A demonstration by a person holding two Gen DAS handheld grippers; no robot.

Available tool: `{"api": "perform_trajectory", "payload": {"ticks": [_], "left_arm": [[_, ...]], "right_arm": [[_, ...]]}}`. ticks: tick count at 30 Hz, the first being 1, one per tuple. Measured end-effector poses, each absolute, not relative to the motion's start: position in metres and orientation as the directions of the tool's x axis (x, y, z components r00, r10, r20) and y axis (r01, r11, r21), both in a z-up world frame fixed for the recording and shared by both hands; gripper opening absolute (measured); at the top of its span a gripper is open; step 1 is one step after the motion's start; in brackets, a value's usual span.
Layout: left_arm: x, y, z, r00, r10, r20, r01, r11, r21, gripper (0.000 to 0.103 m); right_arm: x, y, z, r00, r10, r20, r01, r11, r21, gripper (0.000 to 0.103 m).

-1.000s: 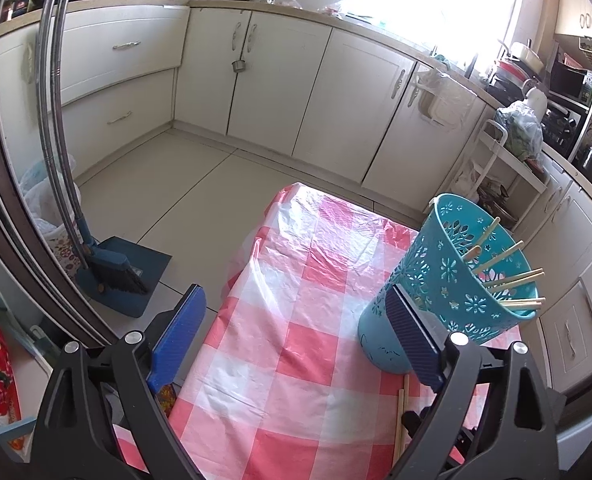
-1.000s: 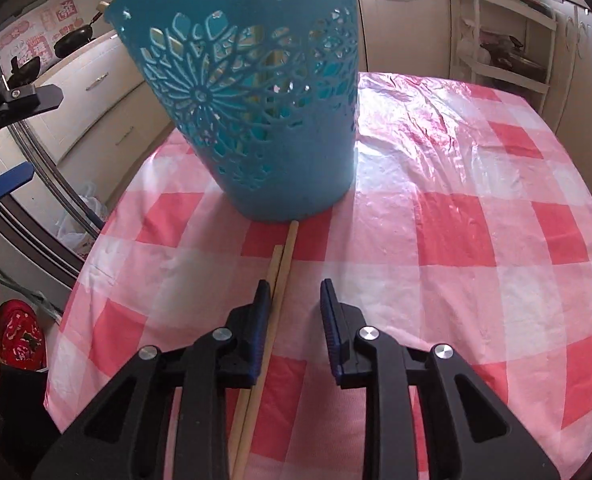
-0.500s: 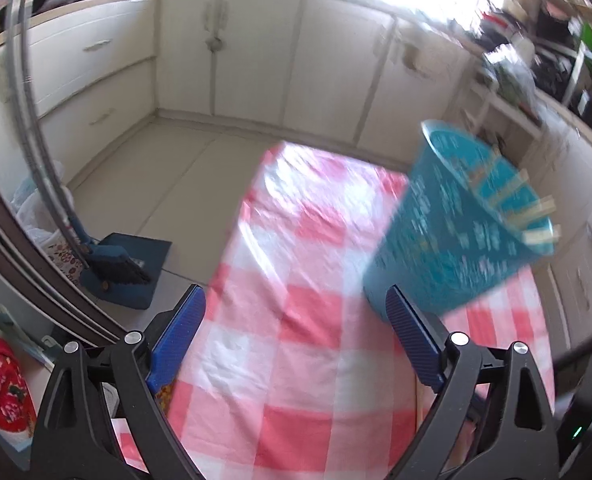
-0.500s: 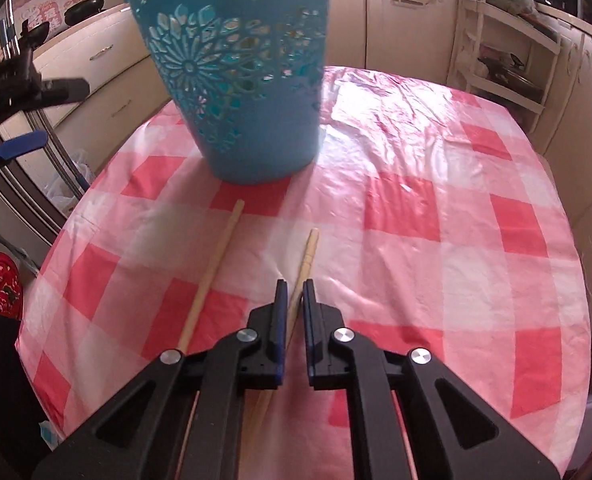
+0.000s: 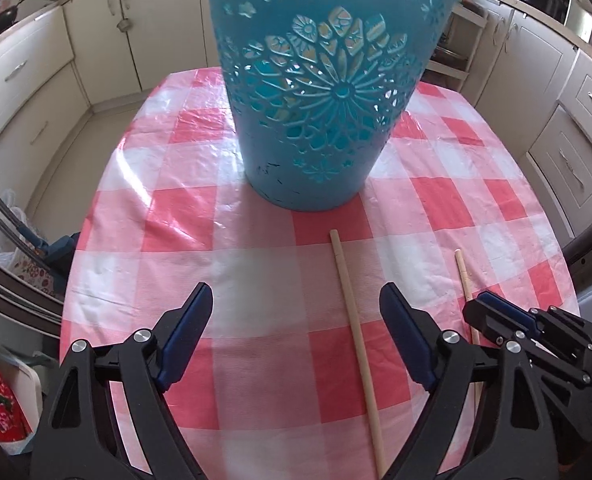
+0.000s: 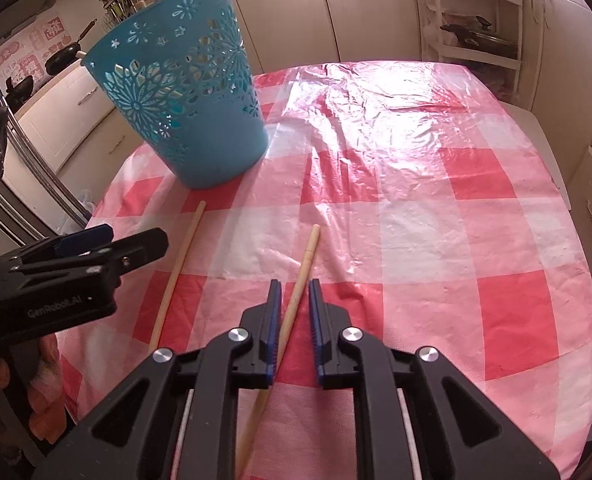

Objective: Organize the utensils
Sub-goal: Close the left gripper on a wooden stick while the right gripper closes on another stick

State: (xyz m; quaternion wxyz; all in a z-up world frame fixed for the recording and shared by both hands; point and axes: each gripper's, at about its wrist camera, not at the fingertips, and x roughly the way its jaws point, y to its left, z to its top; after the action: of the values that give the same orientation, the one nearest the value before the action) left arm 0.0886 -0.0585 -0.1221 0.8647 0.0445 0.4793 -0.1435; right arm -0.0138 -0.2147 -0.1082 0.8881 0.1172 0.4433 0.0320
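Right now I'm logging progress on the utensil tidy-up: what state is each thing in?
Blue basket: upright on the table, sticks inside.
Left chopstick: flat on the cloth, loose.
Right chopstick: between the right tool's pads, a gap showing.
Left tool: wide open, empty.
Right tool: narrowly open around the right chopstick.

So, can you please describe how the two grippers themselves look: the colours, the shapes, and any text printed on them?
Both are black plastic. The left gripper and the right gripper each have two angular, cut-out fingers with silver round screws at the joints and ridged dark-blue pads on the inner faces. In the right wrist view, the left gripper's side carries pale "GenRobot.AI" lettering. No cables or sleeves show.
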Motion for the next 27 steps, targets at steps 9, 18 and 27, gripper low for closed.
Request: {"api": "perform_trajectory", "payload": {"ticks": [9,18,27], "left_arm": [[0.087,-0.08,-0.136,0.483,-0.21,-0.85,0.371,0.928,-0.018,0.009],[0.088,-0.078,-0.135,0.475,-0.206,-0.856,0.387,0.922,-0.007,0.006],[0.09,-0.081,-0.136,0.487,-0.18,-0.854,0.37,0.929,0.015,0.009]], "right_arm": [[-0.012,-0.21,-0.107,0.607,0.162,-0.778,0.037,0.972,0.231,0.022],[-0.007,-0.199,-0.107,0.605,0.145,-0.783,0.001,0.983,0.183,0.027],[-0.003,-0.197,-0.107,0.617,0.111,-0.779,0.006,0.989,0.146,0.026]]}}
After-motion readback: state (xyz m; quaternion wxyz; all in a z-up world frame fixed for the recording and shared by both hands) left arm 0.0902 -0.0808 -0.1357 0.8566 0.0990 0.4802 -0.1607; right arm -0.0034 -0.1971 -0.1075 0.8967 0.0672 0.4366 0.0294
